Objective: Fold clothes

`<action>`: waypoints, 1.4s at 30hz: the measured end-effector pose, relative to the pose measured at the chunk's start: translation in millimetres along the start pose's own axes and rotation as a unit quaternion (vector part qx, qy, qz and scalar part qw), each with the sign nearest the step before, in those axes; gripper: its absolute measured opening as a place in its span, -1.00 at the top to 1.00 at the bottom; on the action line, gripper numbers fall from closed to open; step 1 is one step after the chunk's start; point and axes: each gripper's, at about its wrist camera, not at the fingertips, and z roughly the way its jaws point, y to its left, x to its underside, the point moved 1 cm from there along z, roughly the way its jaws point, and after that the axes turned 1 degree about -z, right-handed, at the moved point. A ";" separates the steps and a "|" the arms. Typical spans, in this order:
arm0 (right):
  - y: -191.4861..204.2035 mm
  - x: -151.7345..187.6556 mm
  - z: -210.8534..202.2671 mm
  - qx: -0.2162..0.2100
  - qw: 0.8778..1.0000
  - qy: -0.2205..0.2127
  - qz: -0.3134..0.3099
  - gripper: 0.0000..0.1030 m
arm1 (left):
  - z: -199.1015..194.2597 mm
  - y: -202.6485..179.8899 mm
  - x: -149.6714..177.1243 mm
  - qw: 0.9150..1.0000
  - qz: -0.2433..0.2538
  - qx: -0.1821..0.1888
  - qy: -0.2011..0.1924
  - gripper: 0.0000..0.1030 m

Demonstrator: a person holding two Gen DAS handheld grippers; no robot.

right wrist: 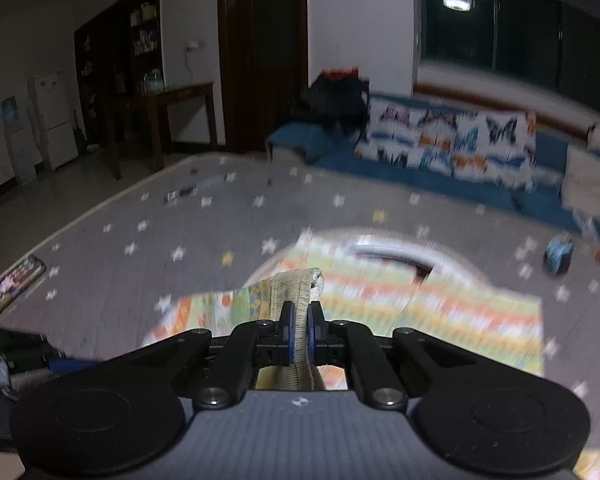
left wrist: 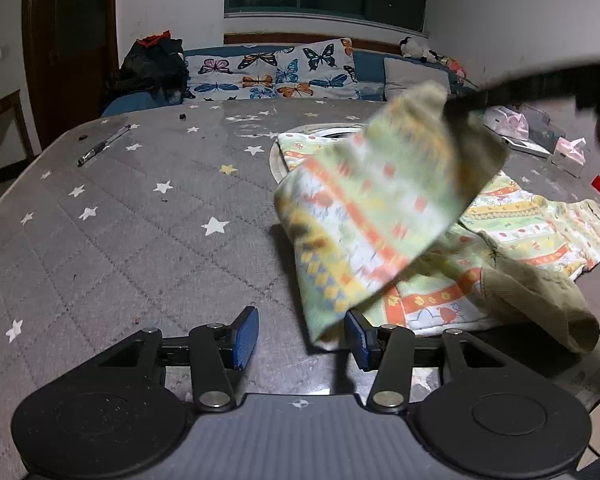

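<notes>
Grey star-printed table cover (left wrist: 120,240) filling most of both views, with a blue sofa (right wrist: 340,156) and butterfly-print cushions (left wrist: 276,74) behind. On the cover, right of centre in the left wrist view, a patterned garment (left wrist: 532,232) in green, orange and white bands, partly spread flat; one ribbed olive cuff (left wrist: 540,300) lying at its near right. Another part of the garment lifted clear of the cover and hanging blurred in the air. Right gripper (right wrist: 299,332) pressed together, pinching a ribbed olive cuff of the garment between blue pads (right wrist: 287,330). Left gripper (left wrist: 302,338) spread, nothing between its pads, the hanging cloth drooping just in front of the right-hand pad. Pen (left wrist: 104,145) far left on the cover, well apart.
</notes>
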 end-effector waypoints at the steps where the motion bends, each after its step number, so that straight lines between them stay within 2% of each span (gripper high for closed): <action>1: -0.5 -5.9 -5.4 0.004 1.000 -0.007 -0.005 0.89 | 1.0 -1.3 0.0 1.000 0.003 -0.001 0.000 0.01; 6: -3.0 -26.0 -30.4 0.022 0.999 -0.033 -0.027 0.89 | 4.2 -8.0 1.3 1.000 0.023 -0.005 -0.002 0.02; 9: -8.9 -25.0 -41.7 0.039 0.998 -0.039 -0.033 0.89 | 3.5 -10.7 1.6 1.000 0.030 0.000 -0.007 0.14; 11: -15.9 -16.9 -45.5 0.059 0.997 -0.035 -0.030 0.90 | 1.6 -14.7 0.9 0.999 0.038 0.007 -0.013 0.46; 12: -20.2 -12.4 -45.2 0.068 0.997 -0.032 -0.025 0.89 | 0.7 -16.8 0.5 0.999 0.042 0.011 -0.016 0.53; 14: -28.2 -3.2 -43.1 0.081 0.996 -0.023 -0.014 0.89 | -0.3 -21.3 0.0 0.998 0.051 0.018 -0.015 0.87; 17: -36.4 14.9 -34.6 0.096 0.995 -0.002 -0.004 0.89 | -4.1 -26.8 -0.3 0.998 0.065 0.015 -0.015 0.98; 25: -47.8 72.9 -7.2 0.128 0.990 0.059 0.027 0.89 | -12.2 -27.6 8.1 0.997 0.076 0.019 0.020 1.00; 30: -45.9 94.5 1.4 0.128 0.987 0.093 0.023 0.88 | -15.7 -17.4 2.6 0.997 0.065 0.025 0.036 0.96; 33: -52.1 90.3 -2.7 0.127 0.987 0.086 0.039 0.86 | -15.6 -11.1 -16.8 0.999 0.036 0.030 0.027 0.90; 36: -58.8 85.8 -7.9 0.131 0.987 0.073 0.050 0.86 | -8.1 -14.3 -37.2 0.999 0.013 0.046 0.008 0.64; 38: -59.9 82.1 -8.2 0.130 0.988 0.064 0.055 0.85 | 2.5 -21.2 -50.3 0.999 0.006 0.048 -0.002 0.33; 39: -60.7 80.9 -8.3 0.126 0.989 0.060 0.057 0.82 | 10.9 -24.2 -55.8 0.999 0.001 0.049 -0.004 0.28; 40: -60.7 80.2 -8.3 0.119 0.989 0.058 0.059 0.81 | 19.0 -26.6 -60.4 0.999 -0.003 0.049 -0.004 0.09; 41: -59.5 80.3 -7.6 0.113 0.990 0.059 0.058 0.81 | 25.8 -27.2 -61.3 0.999 -0.007 0.046 0.001 -0.01; 42: -57.8 81.0 -6.6 0.109 0.991 0.061 0.055 0.81 | 32.5 -27.8 -62.3 0.999 -0.011 0.044 0.007 -0.01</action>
